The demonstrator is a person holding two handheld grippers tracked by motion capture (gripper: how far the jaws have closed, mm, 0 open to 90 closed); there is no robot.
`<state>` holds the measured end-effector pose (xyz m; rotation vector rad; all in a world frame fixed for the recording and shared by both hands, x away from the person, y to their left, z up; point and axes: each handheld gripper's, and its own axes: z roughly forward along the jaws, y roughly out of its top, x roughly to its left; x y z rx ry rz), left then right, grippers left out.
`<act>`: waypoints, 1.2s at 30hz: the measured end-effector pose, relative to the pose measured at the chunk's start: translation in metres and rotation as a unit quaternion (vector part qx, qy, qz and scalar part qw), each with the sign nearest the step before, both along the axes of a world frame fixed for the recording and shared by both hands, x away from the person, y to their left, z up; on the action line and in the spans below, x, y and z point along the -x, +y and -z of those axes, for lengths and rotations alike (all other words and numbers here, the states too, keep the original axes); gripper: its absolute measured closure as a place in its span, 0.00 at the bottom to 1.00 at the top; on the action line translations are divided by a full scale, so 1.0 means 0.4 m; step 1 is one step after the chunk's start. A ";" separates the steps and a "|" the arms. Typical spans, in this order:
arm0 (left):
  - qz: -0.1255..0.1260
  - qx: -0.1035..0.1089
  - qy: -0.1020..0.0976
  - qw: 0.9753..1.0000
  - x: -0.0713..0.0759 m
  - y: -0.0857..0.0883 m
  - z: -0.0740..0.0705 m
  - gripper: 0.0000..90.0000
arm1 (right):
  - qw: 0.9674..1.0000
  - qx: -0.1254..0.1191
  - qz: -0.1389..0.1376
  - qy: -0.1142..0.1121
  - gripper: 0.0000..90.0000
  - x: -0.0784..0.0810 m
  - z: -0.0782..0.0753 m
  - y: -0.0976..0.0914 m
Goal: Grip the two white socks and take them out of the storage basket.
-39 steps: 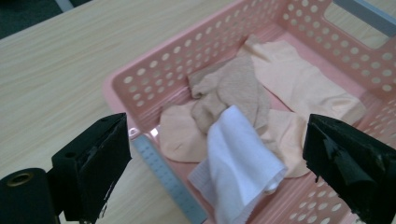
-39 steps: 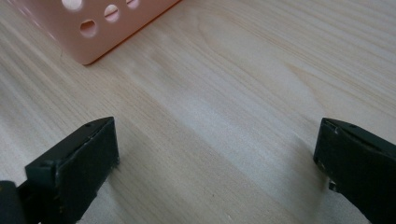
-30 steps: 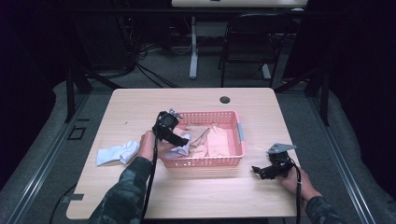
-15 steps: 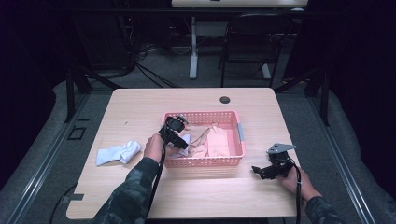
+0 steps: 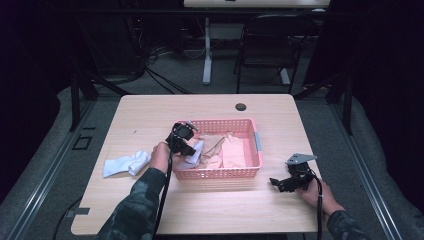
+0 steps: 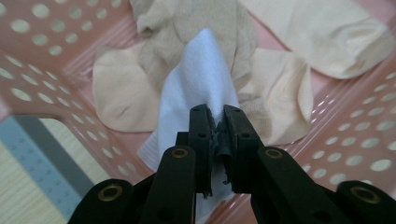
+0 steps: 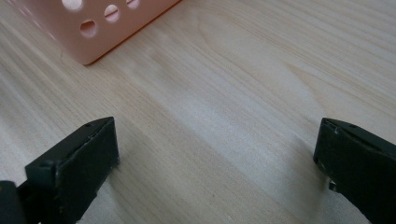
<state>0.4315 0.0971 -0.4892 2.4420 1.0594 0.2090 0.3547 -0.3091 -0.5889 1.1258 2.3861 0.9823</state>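
A pink perforated basket (image 5: 220,121) sits mid-table with beige socks (image 5: 230,150) in it. My left gripper (image 5: 188,149) reaches into the basket's left end. Its jaws have just been closing and now pinch a white sock (image 6: 201,74) that lies over the beige socks (image 6: 121,93); in the left gripper view the gripper (image 6: 215,114) has white cloth squeezed between its pads. My right gripper (image 5: 276,182) rests on the table right of the basket, and its jaws (image 7: 217,140) stand wide open over bare wood.
Another white sock (image 5: 126,163) lies on the table left of the basket. A dark round grommet (image 5: 241,106) sits near the far edge. The basket's corner (image 7: 93,23) is just ahead of my right gripper. Chairs and desk legs stand beyond the table.
The left gripper has edged slightly deeper into the basket's left end and its jaws have closed on the white sock. The right hand has stayed still.
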 end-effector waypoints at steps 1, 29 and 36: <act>0.000 0.000 0.000 1.000 0.000 0.000 0.000 0.92 | 1.000 0.000 0.000 0.000 0.00 0.000 0.000 0.000; 0.021 0.043 -0.070 0.996 0.013 0.035 -0.209 0.93 | 1.000 0.000 -0.001 0.000 0.00 0.000 0.000 0.000; 0.023 0.041 -0.083 0.995 0.015 0.039 -0.252 0.93 | 1.000 0.000 -0.001 0.000 0.00 0.000 0.000 0.000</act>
